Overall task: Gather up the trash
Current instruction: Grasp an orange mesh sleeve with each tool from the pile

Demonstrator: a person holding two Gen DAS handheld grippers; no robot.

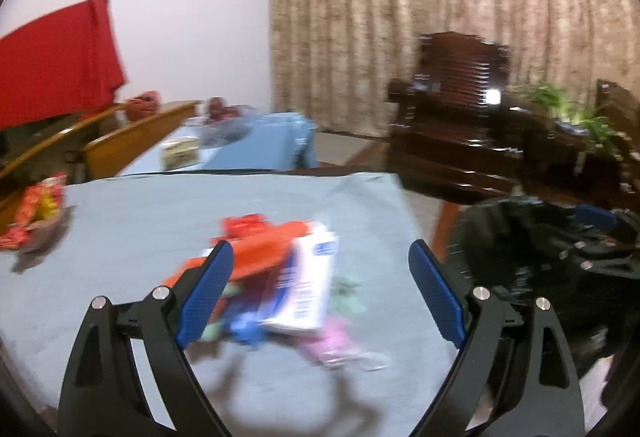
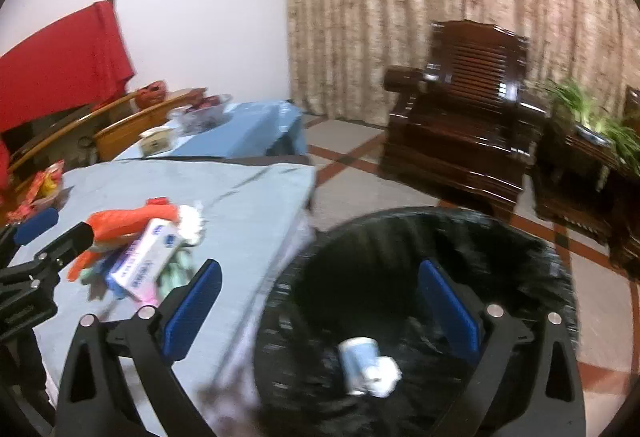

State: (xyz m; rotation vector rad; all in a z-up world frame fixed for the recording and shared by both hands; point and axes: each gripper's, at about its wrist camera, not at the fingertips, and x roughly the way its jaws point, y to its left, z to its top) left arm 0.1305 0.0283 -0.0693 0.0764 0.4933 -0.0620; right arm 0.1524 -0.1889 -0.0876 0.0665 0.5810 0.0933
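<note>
Two wrist views, one moment. Left hand-held gripper [image 1: 321, 257] is hovering over the desk [image 1: 120, 221], jaws standing wide, nothing between the pads; it is pointing at a trash pile [image 1: 280, 277] lying on the grey cloth: a white/blue box [image 1: 308, 285] leaning on an orange wrapper [image 1: 264, 249], w/ pink and green scraps beside them (blurred). Right hand-held gripper [image 2: 320, 273] is hanging over the black-lined bin [image 2: 520, 249], which is standing on the floor just beside the desk edge; jaws fully apart, holding nothing. Inside the bin a pale blue cup [image 2: 358, 357] and a white crumpled wad [image 2: 386, 373] are lying touching each other. The left tool is showing at the left edge of the right view, near the pile.
</note>
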